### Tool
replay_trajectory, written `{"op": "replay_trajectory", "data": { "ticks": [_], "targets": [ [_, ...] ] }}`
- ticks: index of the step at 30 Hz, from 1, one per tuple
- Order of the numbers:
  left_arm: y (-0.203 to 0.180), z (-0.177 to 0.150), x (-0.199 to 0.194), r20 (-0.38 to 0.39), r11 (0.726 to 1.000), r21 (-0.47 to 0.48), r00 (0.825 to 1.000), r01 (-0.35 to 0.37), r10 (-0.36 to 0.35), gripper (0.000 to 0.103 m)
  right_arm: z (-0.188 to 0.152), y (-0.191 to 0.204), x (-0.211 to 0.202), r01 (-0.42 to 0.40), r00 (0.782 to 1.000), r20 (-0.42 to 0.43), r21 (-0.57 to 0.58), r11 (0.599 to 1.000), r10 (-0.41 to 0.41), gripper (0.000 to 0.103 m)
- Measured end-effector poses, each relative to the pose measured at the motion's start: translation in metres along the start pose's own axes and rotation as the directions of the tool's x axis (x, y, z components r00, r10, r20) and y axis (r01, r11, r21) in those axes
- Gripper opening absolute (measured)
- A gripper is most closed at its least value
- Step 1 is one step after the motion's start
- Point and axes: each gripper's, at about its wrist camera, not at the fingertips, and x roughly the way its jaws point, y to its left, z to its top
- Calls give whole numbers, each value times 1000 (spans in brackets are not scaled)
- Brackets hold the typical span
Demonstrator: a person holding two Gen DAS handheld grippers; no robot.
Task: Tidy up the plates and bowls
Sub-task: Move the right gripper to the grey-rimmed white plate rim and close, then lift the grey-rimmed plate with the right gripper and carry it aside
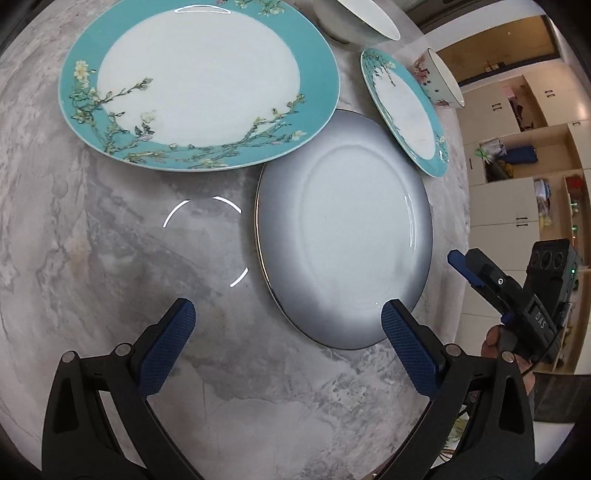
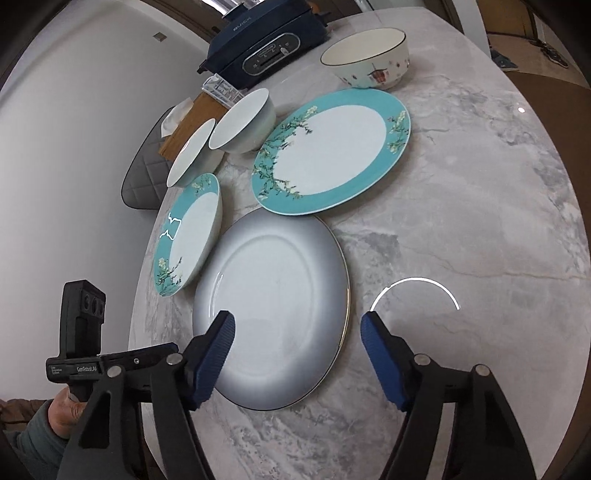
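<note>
Both the left gripper (image 1: pixel 288 325) and right gripper (image 2: pixel 297 332) are hovering wide open and empty-jawed over a grey plate (image 2: pixel 273 314) on the marble table (image 2: pixel 461 221).

Left gripper (image 1: pixel 288 325), jaws spread wide and empty, above a marbled grey table (image 1: pixel 110 258). Its right pad (image 1: pixel 406 350) overlaps the near rim of a grey-shaded plate (image 1: pixel 343 229). A large teal floral plate (image 1: pixel 199 81) overlaps that plate's far edge (contact cannot be judged). Beyond: a small teal plate (image 1: pixel 404 110), a white bowl (image 1: pixel 354 22), a patterned bowl (image 1: pixel 441 79). The right gripper (image 1: pixel 480 273) appears at the table's right edge.
</note>
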Motion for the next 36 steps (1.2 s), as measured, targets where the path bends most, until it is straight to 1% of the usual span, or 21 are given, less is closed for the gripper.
{"op": "replay_trajectory", "data": {
  "ticks": [2,5,6,7,9,10,11,12,14,17,21,22,23,24,25,26,28,30,32,34,36],
  "targets": [
    [1,8,11,0,1000,7,1000,9,-9,100,4,-4,9,-10,999,-35,-23,1000,9,62],
    [-4,17,21,-4,999,37,999,38,-38,88,7,-10,19,-32,997,-78,-46,998,28,62],
    [-5,22,22,7,998,51,999,36,-37,82,8,-12,23,-33,995,-92,-50,998,28,62],
    [-8,20,22,12,998,61,999,30,-30,80,8,-15,27,-30,994,-110,-54,998,24,62],
    [-8,31,26,16,997,67,999,27,-28,73,9,-17,29,-42,993,-111,-64,997,35,60],
    [-11,23,22,19,997,62,999,39,-40,70,10,-18,29,-54,993,-112,-66,996,46,59],
    [-10,27,23,17,997,57,998,58,-59,67,11,-20,28,-67,992,-114,-68,995,59,60],
    [-10,24,18,13,996,54,997,73,-74,63,12,-20,29,-79,991,-116,-73,994,71,62],
    [-13,29,20,13,995,69,997,73,-74,62,16,-18,31,-113,987,-130,-105,988,99,77],
    [-14,29,17,12,994,93,998,62,-64,62,19,-14,33,-151,980,-147,-130,980,132,94],
    [-17,39,19,19,993,93,997,67,-69,62,23,-9,37,-148,979,-161,-161,976,122,95],
    [-16,37,18,24,993,100,998,57,-59,61,24,-8,38,-145,980,-164,-170,975,117,93],
    [-17,38,18,28,993,107,999,42,-45,54,24,-8,38,-137,980,-165,-175,975,108,89],
    [-16,36,15,32,994,107,999,32,-36,51,25,-6,39,-130,981,-167,-176,976,100,85],
    [-15,37,15,33,994,100,999,33,-36,50,26,-6,39,-119,981,-172,-177,977,88,70],
    [-16,39,17,36,995,97,999,34,-38,50,26,-8,40,-108,981,-180,-177,978,76,59],
    [-15,40,17,38,995,99,999,30,-34,49,28,-10,40,-79,983,-175,-173,982,49,49],
    [-11,37,13,39,994,106,999,7,-11,38,27,-16,38,-66,984,-174,-160,985,38,37],
    [-9,37,13,33,994,106,999,-8,4,32,29,-25,38,-60,983,-177,-119,991,38,23],
    [-4,37,13,26,996,88,1000,6,-8,31,30,-30,38,-52,982,-188,-94,994,34,18],
    [-2,36,13,25,997,74,1000,4,-6,30,30,-30,38,-43,980,-199,-78,996,27,18]
  ]
}}
